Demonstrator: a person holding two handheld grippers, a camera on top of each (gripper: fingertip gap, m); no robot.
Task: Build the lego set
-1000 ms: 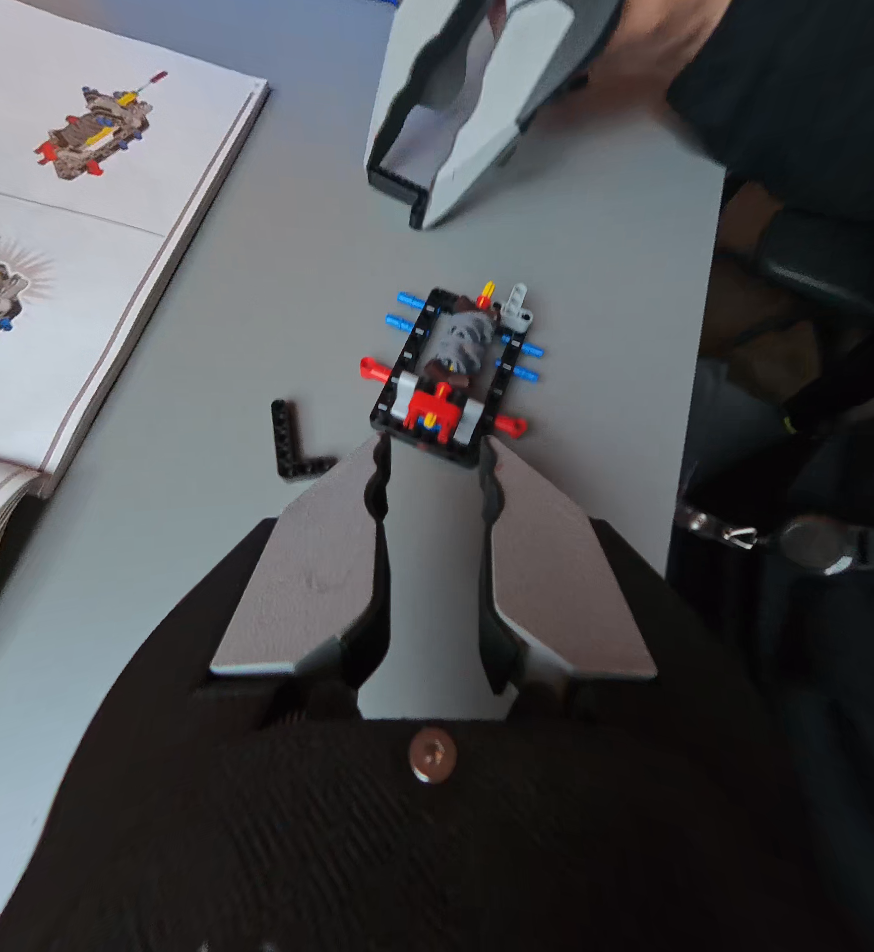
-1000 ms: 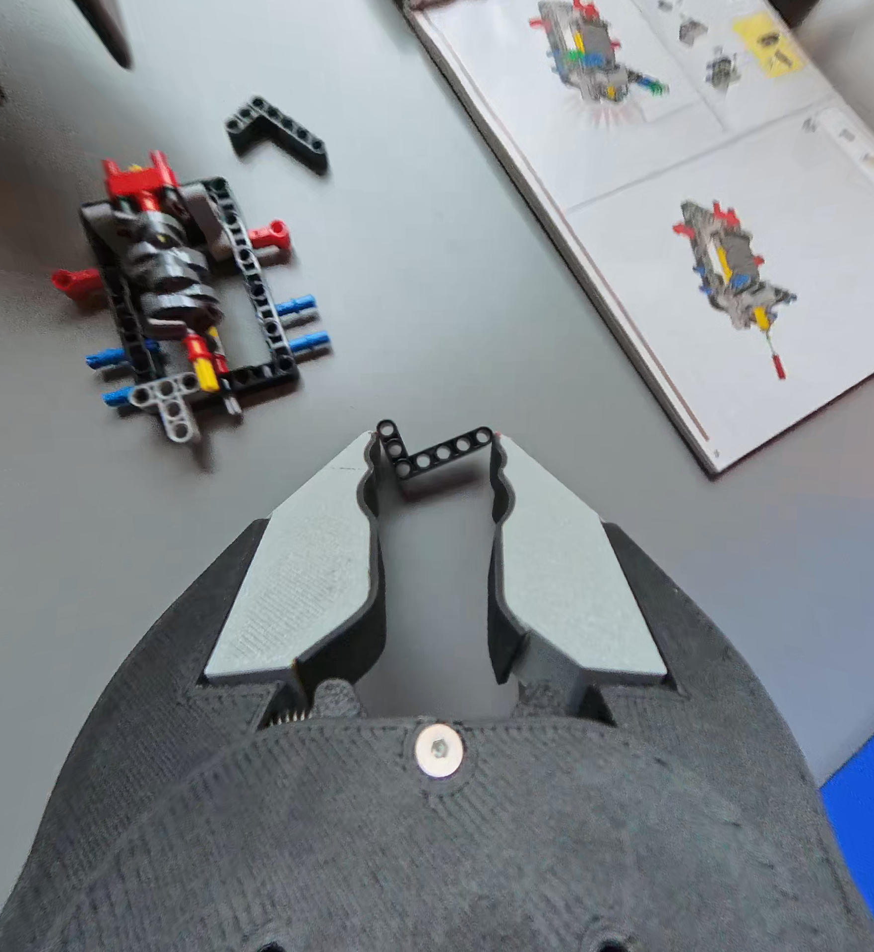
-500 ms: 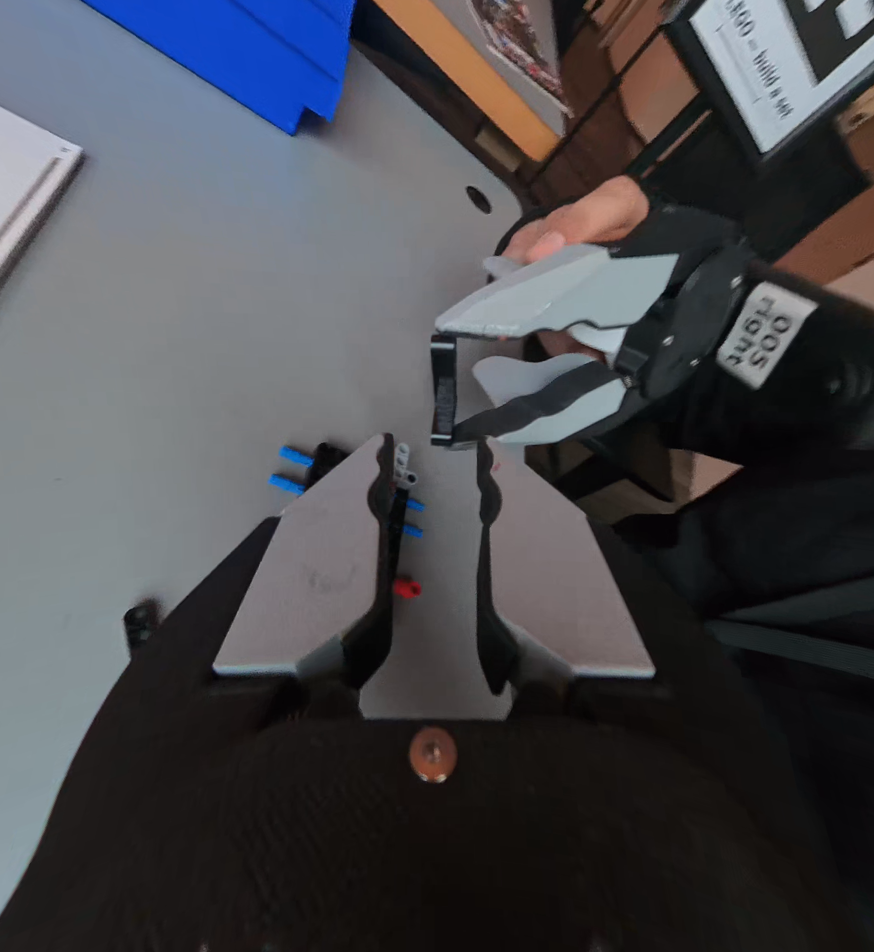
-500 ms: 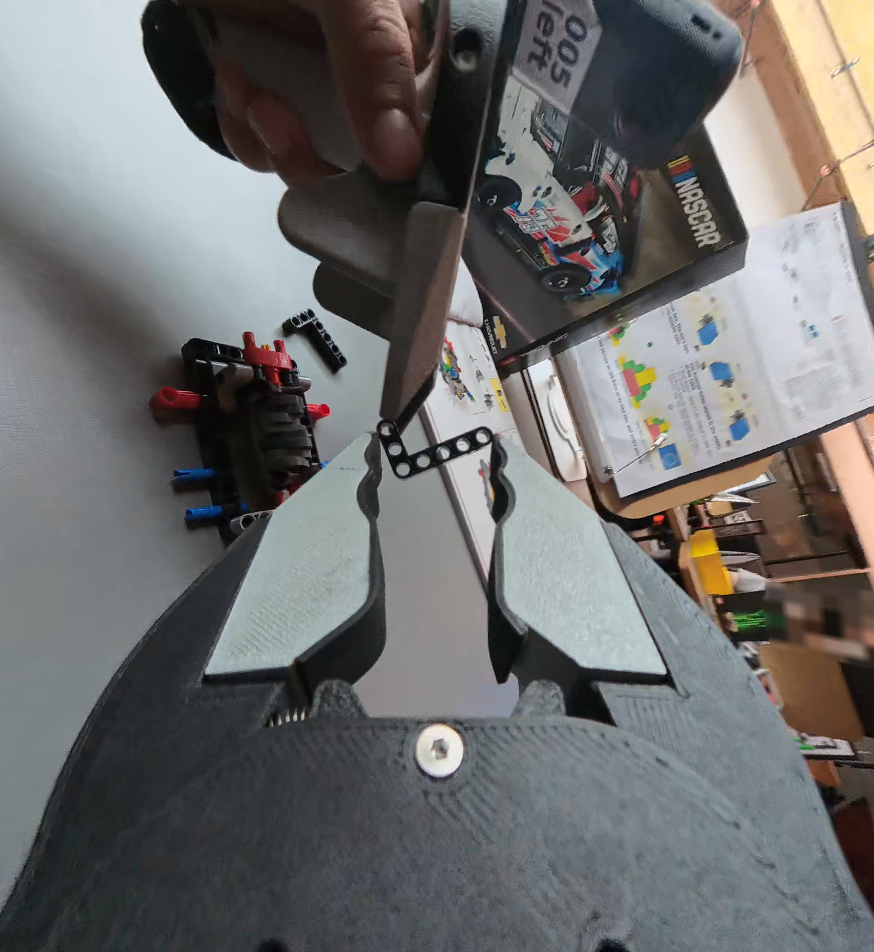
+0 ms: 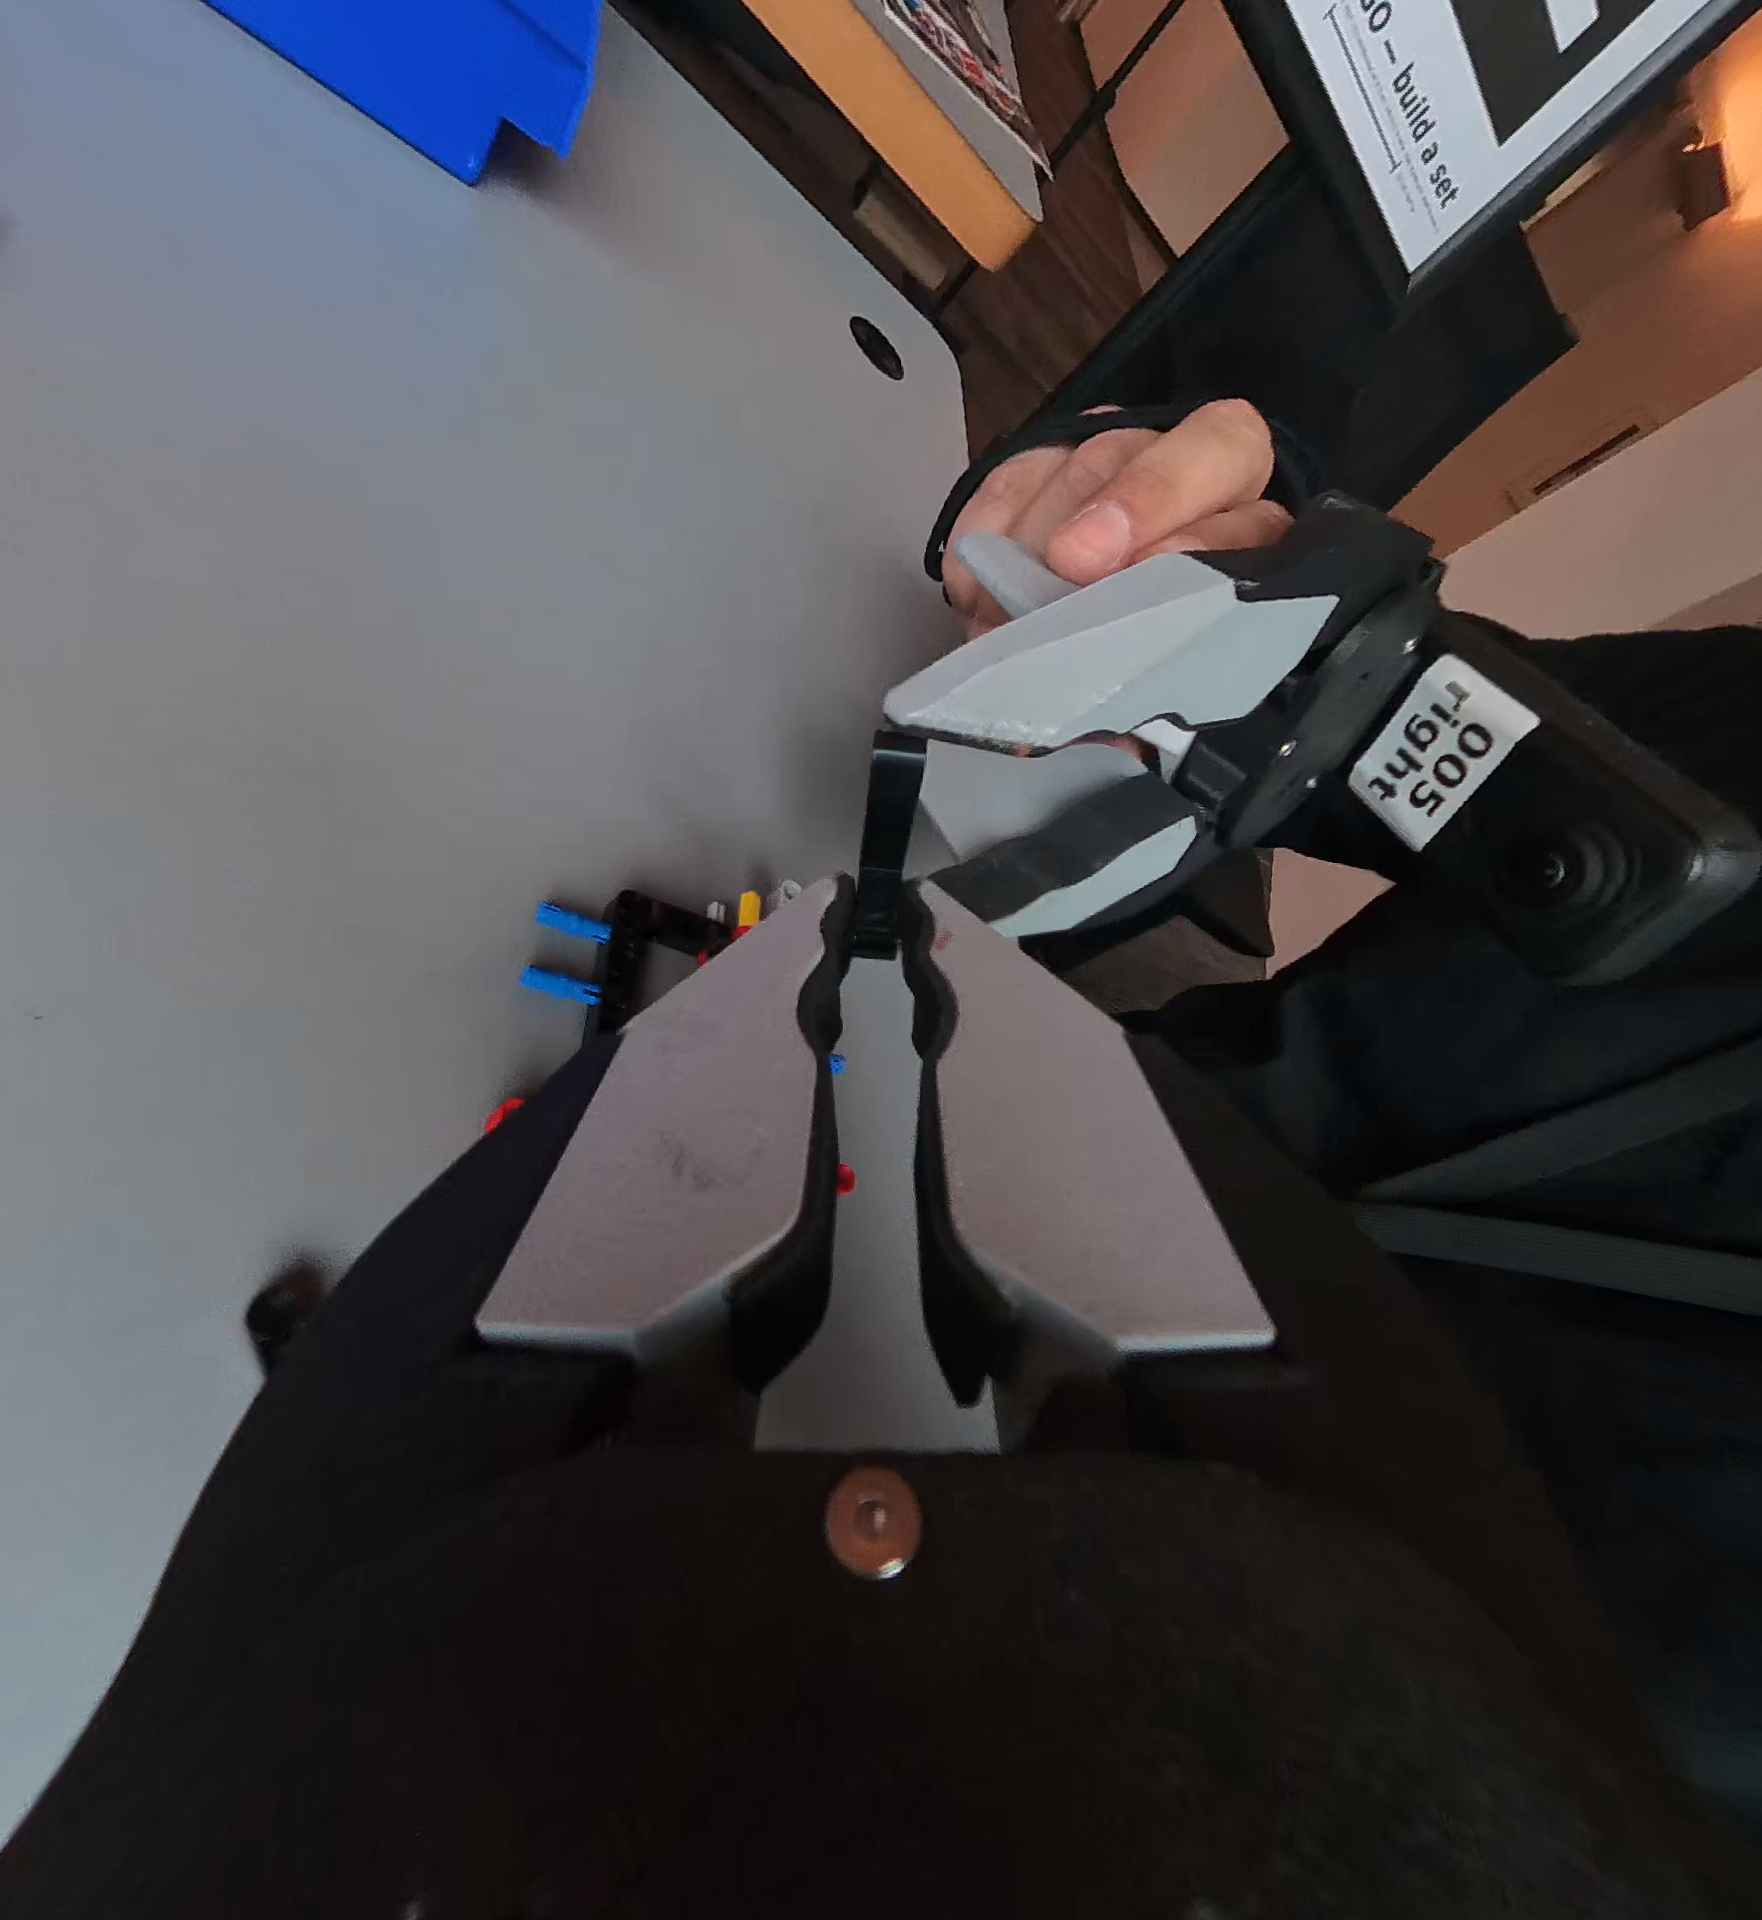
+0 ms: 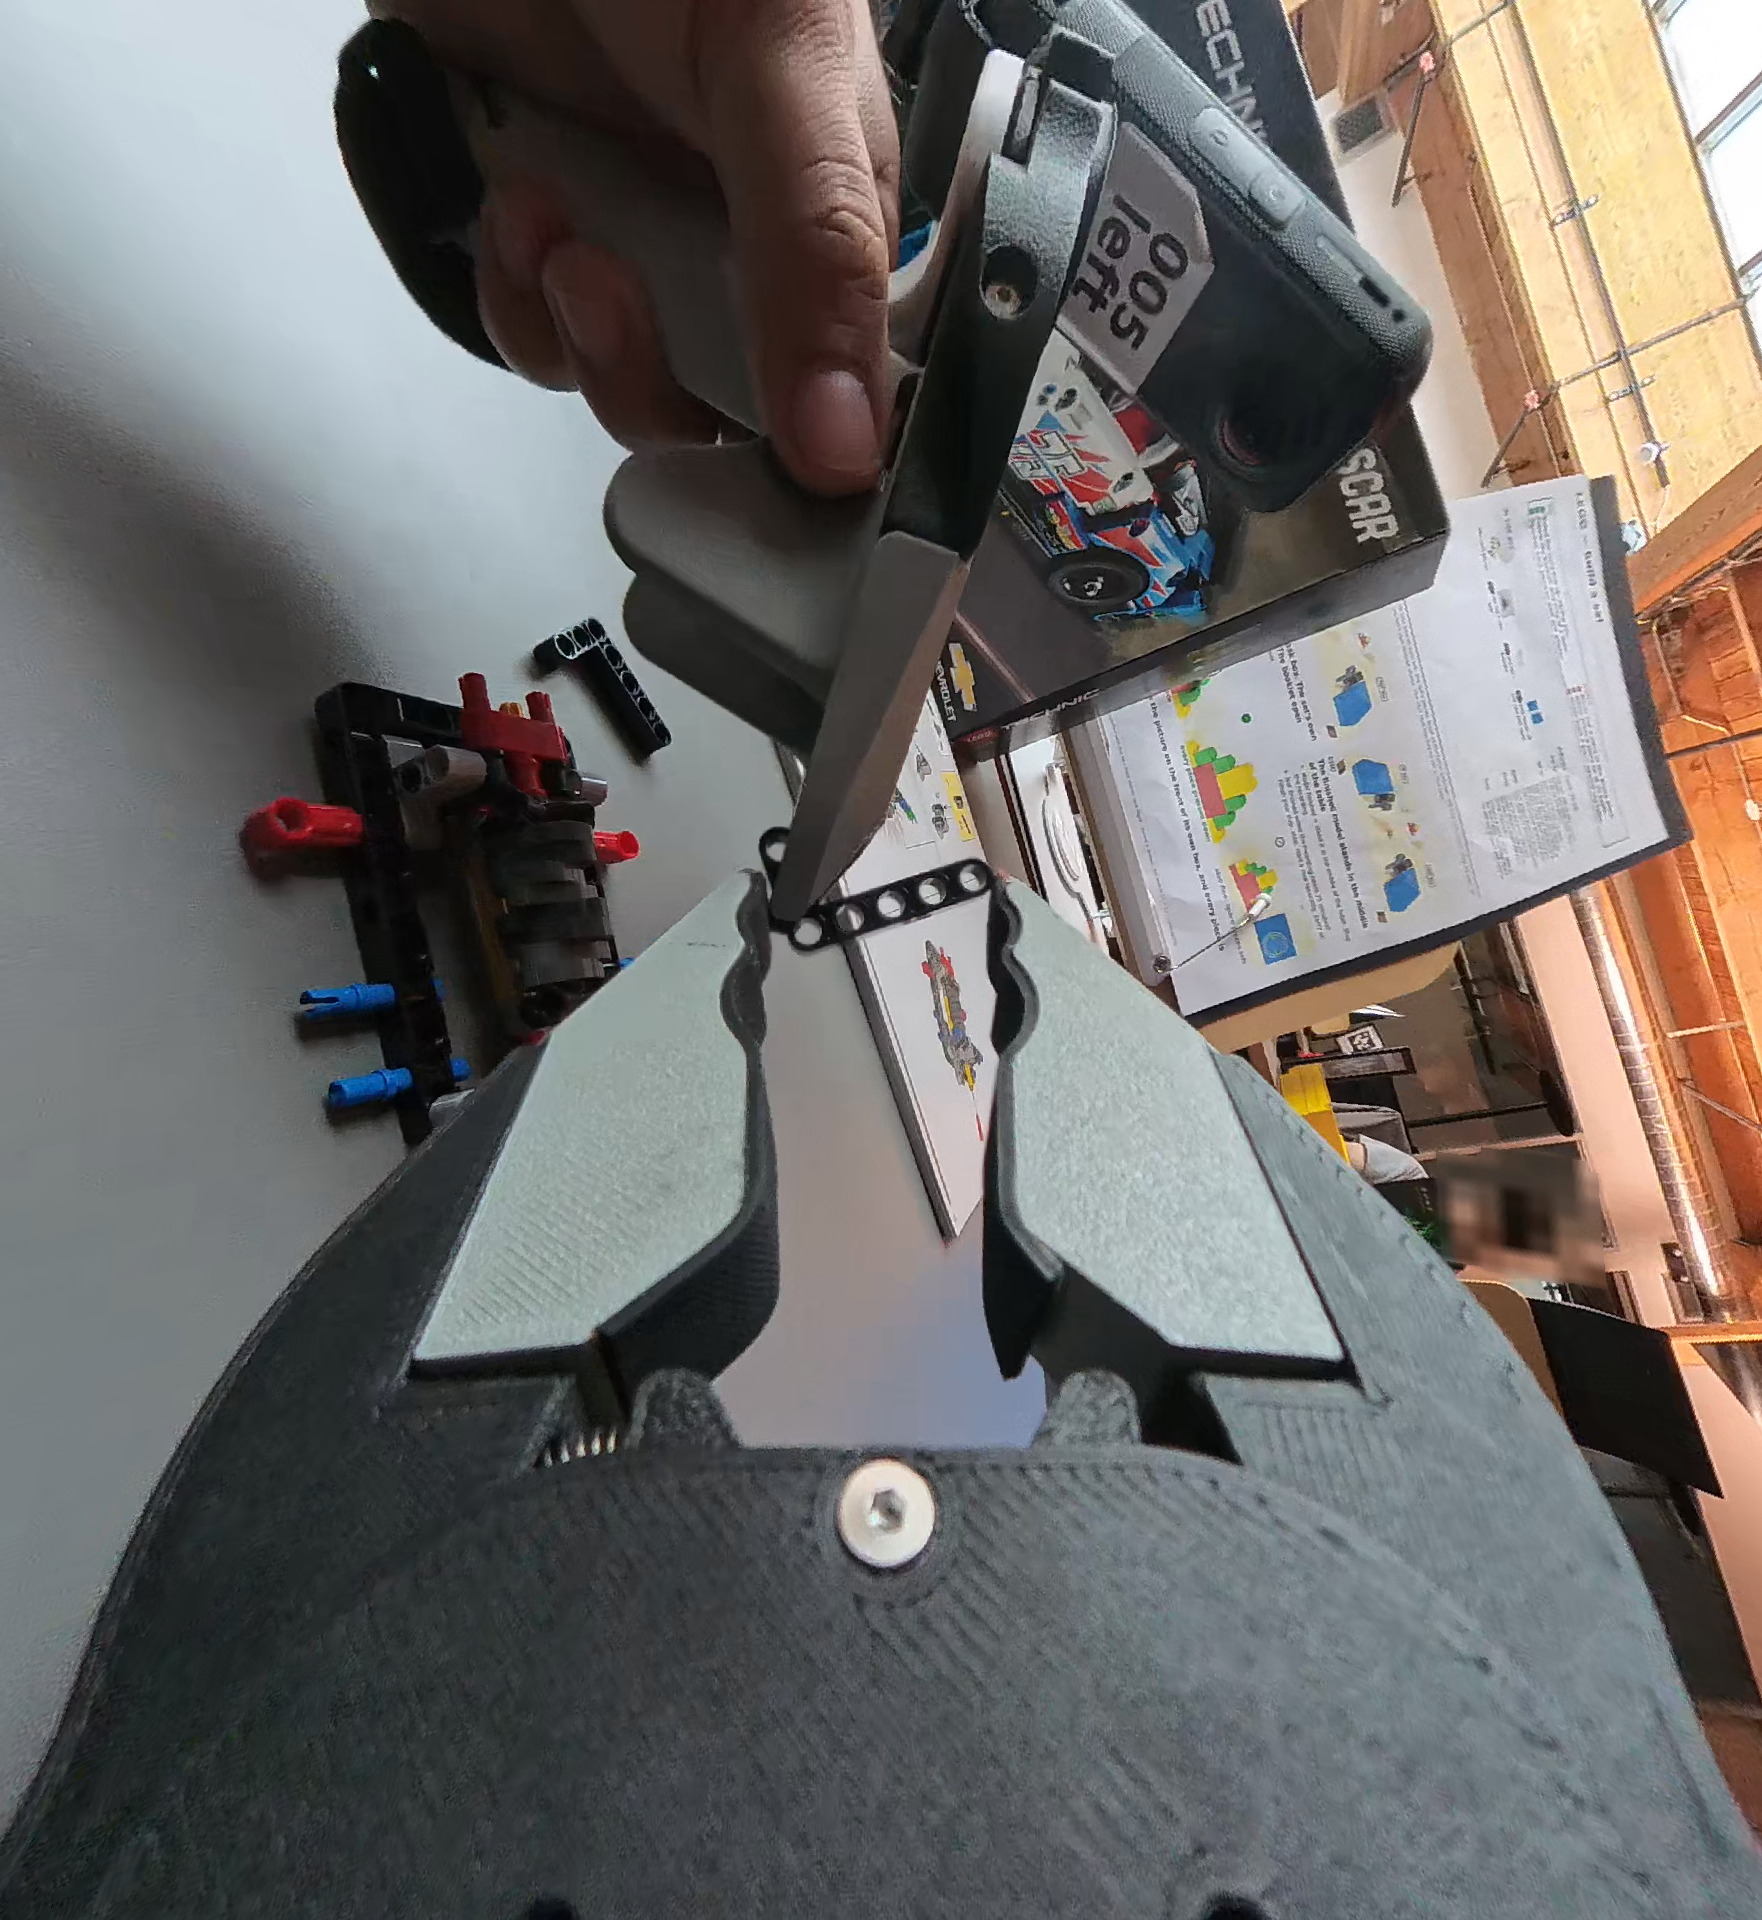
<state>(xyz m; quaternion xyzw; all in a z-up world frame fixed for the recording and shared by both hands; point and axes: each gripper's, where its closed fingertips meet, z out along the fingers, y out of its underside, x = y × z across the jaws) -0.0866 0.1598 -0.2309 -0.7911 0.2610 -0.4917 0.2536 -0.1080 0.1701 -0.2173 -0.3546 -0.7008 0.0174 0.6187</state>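
The black L-shaped beam (image 6: 882, 906) is held in the air above the surface, spanning the tips of the right gripper (image 6: 877, 909), whose jaws are closed onto its two ends at a moderate width. Its long arm, pierced with holes, runs across the gap; its short arm sits at the left tip. In the left wrist view the same beam (image 5: 885, 831) appears edge-on.

The left gripper (image 5: 872, 920) meets the beam at its corner. Its jaws are drawn narrow and pinch that end of the beam between the tips. Both grippers therefore hold the one piece, with the left gripper (image 6: 835, 790) coming in from above in the right wrist view. A hand (image 6: 690, 208) grips the left tool; another hand (image 5: 1116, 499) grips the right gripper (image 5: 960, 800).

The partly built model (image 6: 472, 883) lies flat on the grey surface (image 6: 129, 520), apart from the held beam. It is a black rectangular frame with red connectors, blue pins projecting from one side and a grey core. In the left wrist view the model (image 5: 638, 956) is largely hidden behind the left finger.

A second black L-shaped beam (image 6: 602, 691) lies on the surface just beyond the model. An open instruction booklet (image 6: 934, 1039) lies farther off, with the set's box (image 6: 1272, 520) standing behind it. A blue bin (image 5: 420, 73) sits at the far edge of the surface.
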